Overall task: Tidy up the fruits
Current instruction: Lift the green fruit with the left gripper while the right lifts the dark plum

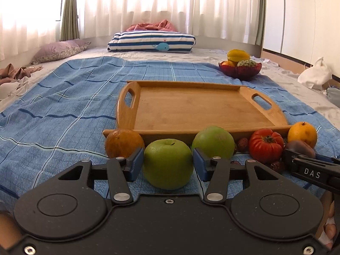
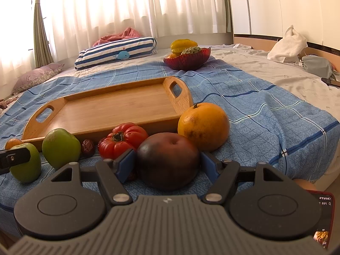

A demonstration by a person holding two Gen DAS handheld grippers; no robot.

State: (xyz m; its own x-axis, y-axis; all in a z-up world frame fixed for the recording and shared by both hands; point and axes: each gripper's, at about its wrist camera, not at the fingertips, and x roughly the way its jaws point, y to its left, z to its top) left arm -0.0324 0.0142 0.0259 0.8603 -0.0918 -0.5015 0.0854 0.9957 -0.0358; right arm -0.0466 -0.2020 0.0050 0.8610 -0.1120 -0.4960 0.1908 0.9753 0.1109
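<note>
A blue checked blanket [image 1: 74, 97] covers the near part of a bed, its pale sheet [image 2: 276, 72] bare toward the far edge and right side. At the far edge a navy-striped folded quilt with a whale motif [image 1: 152, 41] lies before a crumpled pink cloth [image 1: 153, 25]. A lilac pillow [image 1: 59, 51] sits at the far left corner. White sheer curtains [image 1: 161, 0] glow behind. A white bundle [image 2: 288, 44] rests at the right edge, and a phone [image 2: 323, 218] shows at lower right.
</note>
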